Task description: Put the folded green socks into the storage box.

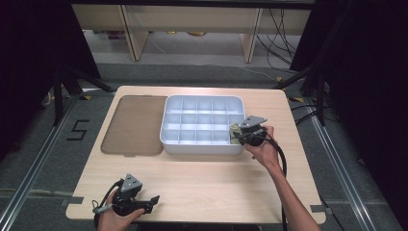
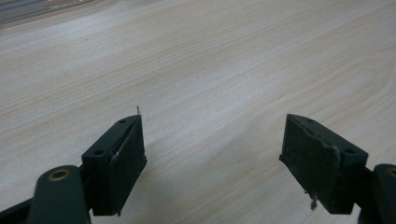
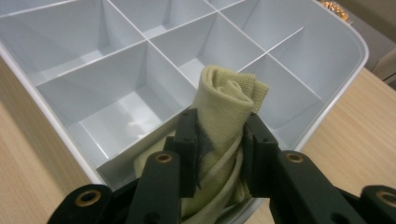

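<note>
Right gripper [image 3: 219,154] pinches rolled cloth [image 3: 226,105] upright over divided tray [image 1: 168,139]'s near-right compartment for insertion; left gripper [image 2: 212,156] spread, resting idle on table [image 2: 210,56].

Looking like a lab recording bay: black curtains [image 1: 29,57] flanking, floor rails [image 1: 29,178] and cables [image 1: 281,33] lying beyond the surface [image 1: 202,183], past the right gripper [image 1: 240,134].

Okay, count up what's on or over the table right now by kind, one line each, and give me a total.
Divided trays: 1, the white tray
Flat brown lids: 1, the lid
Rolled cloths: 1, the yellowish cloth
Grippers: 2, the left gripper and the right gripper
Total: 5
</note>
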### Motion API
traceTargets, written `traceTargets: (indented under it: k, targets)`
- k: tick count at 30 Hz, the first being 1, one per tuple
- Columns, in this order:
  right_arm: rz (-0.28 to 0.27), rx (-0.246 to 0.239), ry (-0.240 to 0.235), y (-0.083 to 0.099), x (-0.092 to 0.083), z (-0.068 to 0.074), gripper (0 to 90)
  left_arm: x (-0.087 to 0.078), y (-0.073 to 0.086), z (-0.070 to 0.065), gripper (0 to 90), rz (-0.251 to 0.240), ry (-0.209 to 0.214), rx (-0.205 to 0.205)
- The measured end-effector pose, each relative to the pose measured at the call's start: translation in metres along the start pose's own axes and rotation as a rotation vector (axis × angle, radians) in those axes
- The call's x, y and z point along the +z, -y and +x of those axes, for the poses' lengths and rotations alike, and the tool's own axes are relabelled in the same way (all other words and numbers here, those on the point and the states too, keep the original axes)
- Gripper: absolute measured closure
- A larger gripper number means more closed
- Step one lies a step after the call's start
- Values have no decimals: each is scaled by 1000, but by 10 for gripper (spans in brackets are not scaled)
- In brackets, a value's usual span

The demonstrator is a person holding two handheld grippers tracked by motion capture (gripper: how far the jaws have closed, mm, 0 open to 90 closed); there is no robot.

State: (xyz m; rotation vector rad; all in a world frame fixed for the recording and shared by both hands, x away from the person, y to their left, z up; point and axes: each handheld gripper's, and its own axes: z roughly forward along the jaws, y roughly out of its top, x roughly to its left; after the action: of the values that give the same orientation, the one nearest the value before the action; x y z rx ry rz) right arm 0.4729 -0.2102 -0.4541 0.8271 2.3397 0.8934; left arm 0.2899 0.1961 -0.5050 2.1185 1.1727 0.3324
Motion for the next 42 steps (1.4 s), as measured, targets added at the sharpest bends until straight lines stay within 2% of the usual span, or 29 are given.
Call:
traceTargets:
  k: [4,6,9,10,11,12,15,16,18,20,22,23,24,29,33,34,37,40,42]
  targets:
    - [32,0,-9,2,3,2,712,0,0,-1,210,-4,2,-10]
    - [32,3,-10,2,5,2,711,0,0,0,210,0,0,4]
    - [43,3,-23,3,6,1,696,0,0,-1,210,-2,0,-8]
    - [37,23,-25,3,7,1,673,0,0,0,210,1,1,5]
    - [36,57,-14,3,6,2,629,0,0,-1,210,-3,-1,-11]
    - [34,42,-24,3,5,0,605,0,0,0,210,-2,-5,1]
    - [10,82,-23,-1,-3,-4,536,-1,0,0,210,4,-2,1]
    - [-17,82,-26,-3,-6,-7,526,-1,0,0,210,3,0,-4]
    - [-49,111,-43,-6,-13,-9,556,-1,0,0,210,3,0,-4]
    - [-87,102,-46,-9,-18,-11,636,0,0,0,210,-4,-6,-1]
    - [-117,124,-77,-10,-21,-9,730,0,0,-1,210,-6,-2,-10]
    - [-129,128,-71,-11,-21,-8,771,0,0,0,210,1,-2,-2]
    - [-132,108,-64,-11,-21,-9,795,0,0,0,210,3,-5,1]
    - [-98,108,-37,-10,-12,-7,849,0,1,-1,210,-9,-9,-7]
    - [-48,102,-34,-5,-6,-9,859,-1,1,-1,210,-10,-22,-5]
    - [-29,108,-35,-4,-6,-8,859,0,1,-1,210,-17,-16,-16]
    - [-5,112,-40,-3,-4,-8,860,-1,1,0,210,-5,-7,-11]
    - [9,81,-45,-4,-1,-4,862,-1,1,-1,211,-6,-7,-15]
    - [39,40,-27,-5,1,0,863,-1,1,-1,210,-11,-18,-11]
